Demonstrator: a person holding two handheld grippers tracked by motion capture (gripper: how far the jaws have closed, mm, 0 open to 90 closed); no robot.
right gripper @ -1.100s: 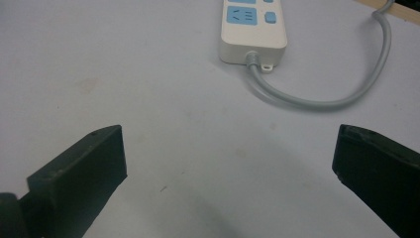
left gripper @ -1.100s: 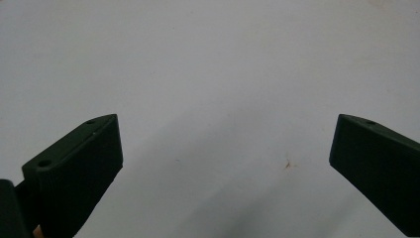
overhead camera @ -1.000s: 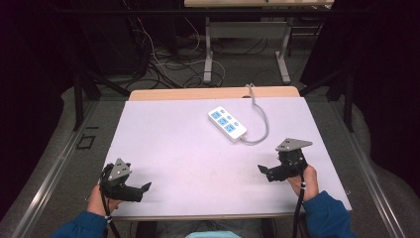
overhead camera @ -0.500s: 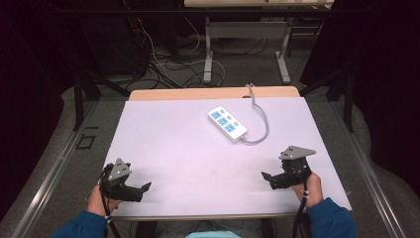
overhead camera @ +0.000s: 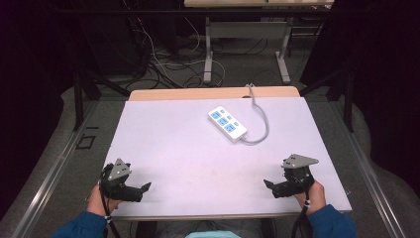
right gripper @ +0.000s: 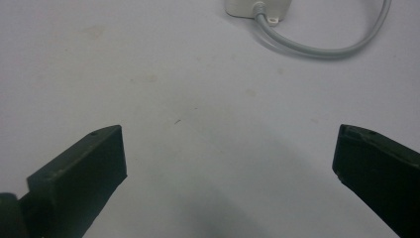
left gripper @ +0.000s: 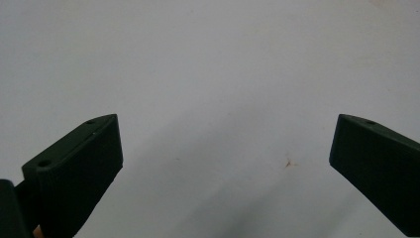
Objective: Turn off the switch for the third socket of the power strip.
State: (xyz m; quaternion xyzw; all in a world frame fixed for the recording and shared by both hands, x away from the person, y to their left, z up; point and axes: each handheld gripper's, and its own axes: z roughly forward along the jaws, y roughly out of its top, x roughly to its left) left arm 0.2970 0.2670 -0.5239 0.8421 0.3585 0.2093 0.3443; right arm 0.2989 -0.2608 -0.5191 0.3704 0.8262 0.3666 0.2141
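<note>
A white power strip on a desk, with two hand-held grippers waiting near the front edge.

The power strip [overhead camera: 227, 123] with blue sockets lies toward the back of the pale desk [overhead camera: 173, 144], its grey cord [overhead camera: 261, 121] curling beside it. Well apart from the power strip, the left hand-held gripper [overhead camera: 143, 189] and the right hand-held gripper [overhead camera: 268, 184] sit at the front corners, both with jaws spread wide and holding nothing.

A wide desk [overhead camera: 168, 148] with a pale lavender matte top carries a white rectangular power strip [overhead camera: 227, 123] with blue sockets, lying well ahead of both jaws, its grey cable [overhead camera: 262, 124] curling beside it.
</note>
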